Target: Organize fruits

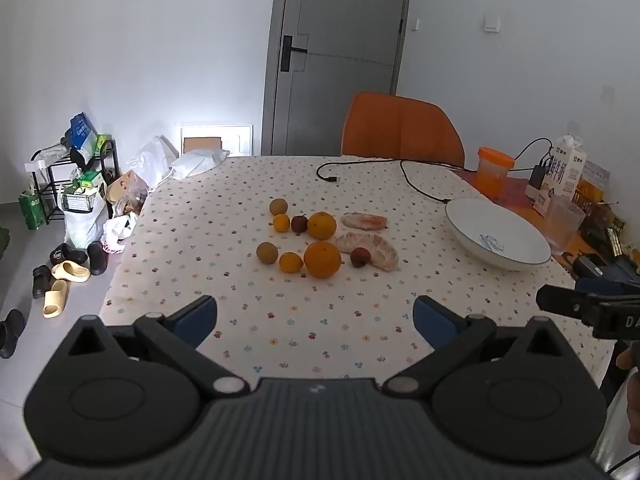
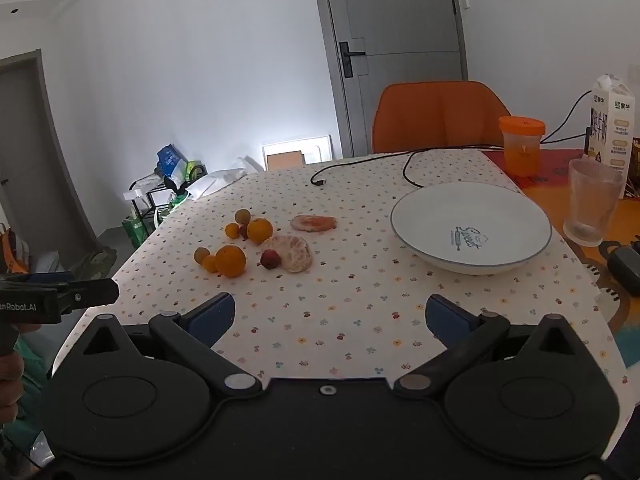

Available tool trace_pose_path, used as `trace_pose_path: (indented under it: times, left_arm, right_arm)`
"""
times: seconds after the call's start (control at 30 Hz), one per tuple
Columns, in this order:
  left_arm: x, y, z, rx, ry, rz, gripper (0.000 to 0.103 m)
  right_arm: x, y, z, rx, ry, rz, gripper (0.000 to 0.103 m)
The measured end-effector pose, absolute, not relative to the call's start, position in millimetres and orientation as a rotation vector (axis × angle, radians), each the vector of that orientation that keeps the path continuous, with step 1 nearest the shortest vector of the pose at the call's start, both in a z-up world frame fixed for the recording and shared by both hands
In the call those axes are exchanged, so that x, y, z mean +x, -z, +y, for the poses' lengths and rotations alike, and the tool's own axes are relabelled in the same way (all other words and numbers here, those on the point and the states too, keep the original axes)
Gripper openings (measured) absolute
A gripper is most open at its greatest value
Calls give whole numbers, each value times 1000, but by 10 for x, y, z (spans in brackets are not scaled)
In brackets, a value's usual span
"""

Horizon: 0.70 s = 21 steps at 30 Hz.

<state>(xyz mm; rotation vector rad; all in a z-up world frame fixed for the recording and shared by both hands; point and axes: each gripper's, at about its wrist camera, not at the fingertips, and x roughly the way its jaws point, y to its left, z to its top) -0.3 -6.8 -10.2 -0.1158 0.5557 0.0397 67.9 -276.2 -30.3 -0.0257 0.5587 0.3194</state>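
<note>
Left wrist view: left gripper (image 1: 315, 316) and right gripper (image 2: 329, 316) gape empty; oranges (image 1: 322, 259) look firm, round, roll-prone — pinch across the middle.

Left gripper (image 1: 315, 322): matte black body with ribbed grey centre panel, two round side housings, silver pivot pins, and blue-padded fingers (image 1: 197, 319). Right gripper (image 2: 330, 320): same black build, blue pads, one central screw; its side carries white "Robot.AI" lettering.
</note>
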Motion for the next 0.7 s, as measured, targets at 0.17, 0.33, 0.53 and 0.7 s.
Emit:
trace_pose_path:
  times: [0.17, 0.33, 0.53, 0.7]
  left_arm:
    - [-8, 107, -59, -118, -43, 556, 103]
    - [-10, 97, -43, -120, -46, 556, 103]
    - [-8, 94, -37, -122, -46, 558, 103]
    - [-35, 85, -20, -123, -48, 552, 103]
  right_arm:
    - [703, 342, -2773, -32, -295, 567, 103]
    - [693, 348, -2785, -34, -293, 565, 103]
    - [694, 346, -2791, -29, -296, 564, 103]
    - [683, 335, -2789, -33, -302, 564, 103]
